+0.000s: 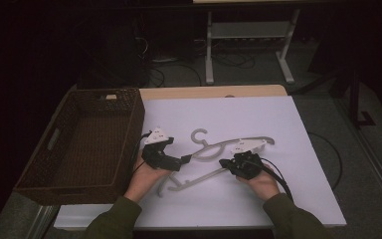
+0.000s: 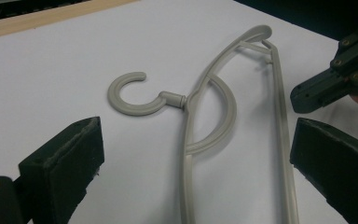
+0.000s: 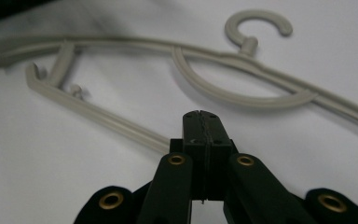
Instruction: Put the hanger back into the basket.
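Unlabelled grey hanger (image 1: 214,149) lies between left gripper (image 2: 191,158) and right gripper (image 3: 200,121).

No readable text, labels, brands or numbers anywhere.

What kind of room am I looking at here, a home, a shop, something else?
Probably a lab or workshop, not a home. A person's hands work handheld grippers over a white-covered table holding one grey clothes hanger and a wicker basket, while loose cables trail over the floor behind, beside a metal desk frame.
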`<state>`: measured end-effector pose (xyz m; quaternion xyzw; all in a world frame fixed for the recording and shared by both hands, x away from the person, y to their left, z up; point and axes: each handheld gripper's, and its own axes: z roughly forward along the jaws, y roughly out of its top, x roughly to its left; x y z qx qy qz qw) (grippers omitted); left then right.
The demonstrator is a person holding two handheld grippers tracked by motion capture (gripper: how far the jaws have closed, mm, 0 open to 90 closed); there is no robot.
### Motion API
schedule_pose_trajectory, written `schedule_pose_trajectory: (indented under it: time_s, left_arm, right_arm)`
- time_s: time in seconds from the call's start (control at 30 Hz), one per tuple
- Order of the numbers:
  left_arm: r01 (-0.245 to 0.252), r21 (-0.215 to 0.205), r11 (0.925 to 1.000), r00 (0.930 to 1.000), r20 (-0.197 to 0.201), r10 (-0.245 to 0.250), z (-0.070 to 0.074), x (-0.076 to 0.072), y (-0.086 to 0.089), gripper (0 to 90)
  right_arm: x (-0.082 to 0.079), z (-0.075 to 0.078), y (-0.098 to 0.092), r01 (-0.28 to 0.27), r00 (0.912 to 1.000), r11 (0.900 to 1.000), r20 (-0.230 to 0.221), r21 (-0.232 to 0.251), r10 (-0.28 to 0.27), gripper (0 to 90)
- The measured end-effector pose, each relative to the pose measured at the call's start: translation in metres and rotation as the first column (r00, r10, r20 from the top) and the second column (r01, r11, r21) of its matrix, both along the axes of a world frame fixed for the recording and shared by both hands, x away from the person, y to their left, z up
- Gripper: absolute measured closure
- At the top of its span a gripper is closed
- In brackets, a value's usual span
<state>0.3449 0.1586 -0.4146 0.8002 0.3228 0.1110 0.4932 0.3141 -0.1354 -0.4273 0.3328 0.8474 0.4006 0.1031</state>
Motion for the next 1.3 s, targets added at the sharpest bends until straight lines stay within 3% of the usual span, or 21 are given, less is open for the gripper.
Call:
schedule_pose_trajectory:
  time_s: [0.8, 1.1, 1.17, 1.3]
  left_arm:
    - [-0.012, 0.003, 0.9999, 0.9999, -0.012, 0.012, -0.002, 0.001, 0.0, 3.1]
    - [-0.01, 0.038, 0.9992, 0.9998, -0.017, 0.01, -0.003, 0.003, -0.002, 7.2]
    - [-0.009, 0.042, 0.9991, 0.9997, -0.023, 0.01, -0.003, 0.003, -0.002, 13.8]
    - [0.005, 0.1, 0.995, 0.9991, -0.042, -0.001, -0.006, 0.009, -0.011, 16.0]
  right_arm:
    - [0.004, -0.017, 0.001, 0.017, 0.9992, 0.998, -0.036, -0.066, -0.02, 89.4]
    - [0.004, -0.018, 0.003, 0.021, 0.9988, 0.997, -0.044, -0.076, -0.024, 89.6]
    - [0.004, -0.018, 0.003, 0.021, 0.9987, 0.997, -0.045, -0.078, -0.025, 89.6]
    - [0.004, -0.018, 0.003, 0.021, 0.9987, 0.997, -0.046, -0.079, -0.025, 89.6]
